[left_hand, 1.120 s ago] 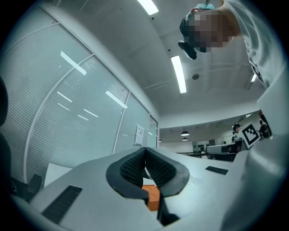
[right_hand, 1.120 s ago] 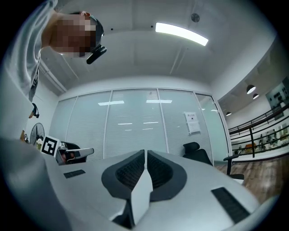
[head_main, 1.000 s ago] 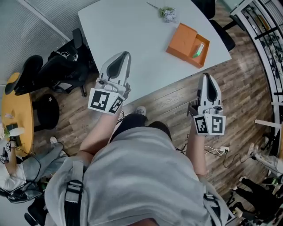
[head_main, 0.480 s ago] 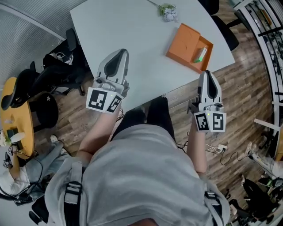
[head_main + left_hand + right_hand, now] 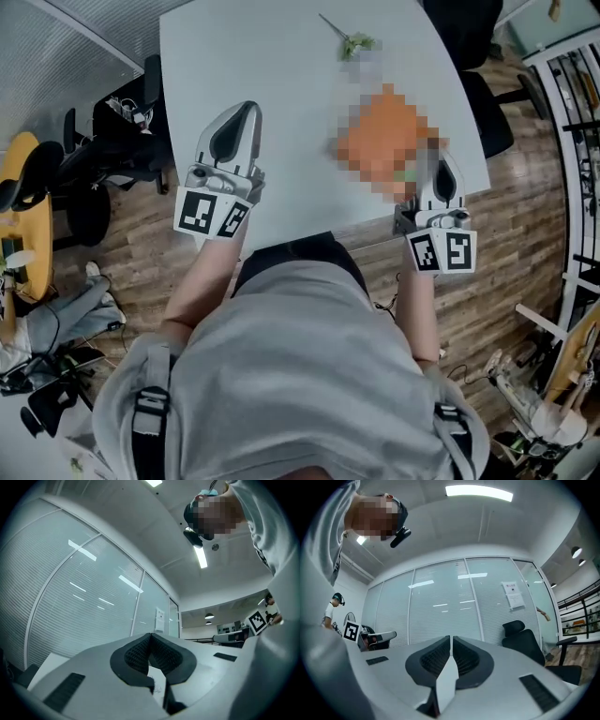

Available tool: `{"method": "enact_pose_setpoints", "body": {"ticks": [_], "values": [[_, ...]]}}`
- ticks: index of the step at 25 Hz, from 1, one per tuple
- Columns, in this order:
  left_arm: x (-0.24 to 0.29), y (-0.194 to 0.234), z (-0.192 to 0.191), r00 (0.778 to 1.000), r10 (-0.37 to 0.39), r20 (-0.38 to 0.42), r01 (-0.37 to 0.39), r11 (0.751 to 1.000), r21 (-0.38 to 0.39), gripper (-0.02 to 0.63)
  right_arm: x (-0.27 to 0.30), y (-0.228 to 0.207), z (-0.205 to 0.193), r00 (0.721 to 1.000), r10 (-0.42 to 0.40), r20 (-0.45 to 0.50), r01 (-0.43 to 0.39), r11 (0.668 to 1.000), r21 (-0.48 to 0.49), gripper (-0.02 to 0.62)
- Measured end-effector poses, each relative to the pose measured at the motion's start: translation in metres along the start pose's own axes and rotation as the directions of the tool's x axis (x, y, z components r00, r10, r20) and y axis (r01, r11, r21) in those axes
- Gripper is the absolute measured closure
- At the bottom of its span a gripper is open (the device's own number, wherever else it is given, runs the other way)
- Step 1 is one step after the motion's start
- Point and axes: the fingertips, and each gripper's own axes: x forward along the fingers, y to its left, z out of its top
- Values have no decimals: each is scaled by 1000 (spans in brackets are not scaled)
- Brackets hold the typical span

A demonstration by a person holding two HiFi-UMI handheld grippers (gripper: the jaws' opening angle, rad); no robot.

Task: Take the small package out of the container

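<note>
Both clenched on nothing: the right gripper (image 5: pixel 441 164) should open (left gripper (image 5: pixel 244 112) can idle) before dipping into the orange container (image 5: pixel 380 141) at its eleven o'clock.

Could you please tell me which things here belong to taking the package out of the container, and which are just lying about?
For the job: orange container on the table; left gripper and right gripper, both shut and empty. The package cannot be made out.

Lying about: green sprig; black chair; yellow side table.
</note>
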Motion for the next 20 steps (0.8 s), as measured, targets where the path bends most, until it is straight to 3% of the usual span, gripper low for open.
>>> {"method": "enact_pose_setpoints", "body": {"ticks": [7,13,20], "values": [[35,-7,-18,994,107,1,-107,994,21,586,27,-61,-2,998,66,-13,-65,998,14,545],[55,-18,-31,997,79,-21,-78,997,10,586,37,-72,-11,998,64,-24,-63,997,35,545],[72,-20,-45,999,19,-46,-19,1000,-18,586,30,-86,-30,997,-19,-71,21,999,33,545]]}}
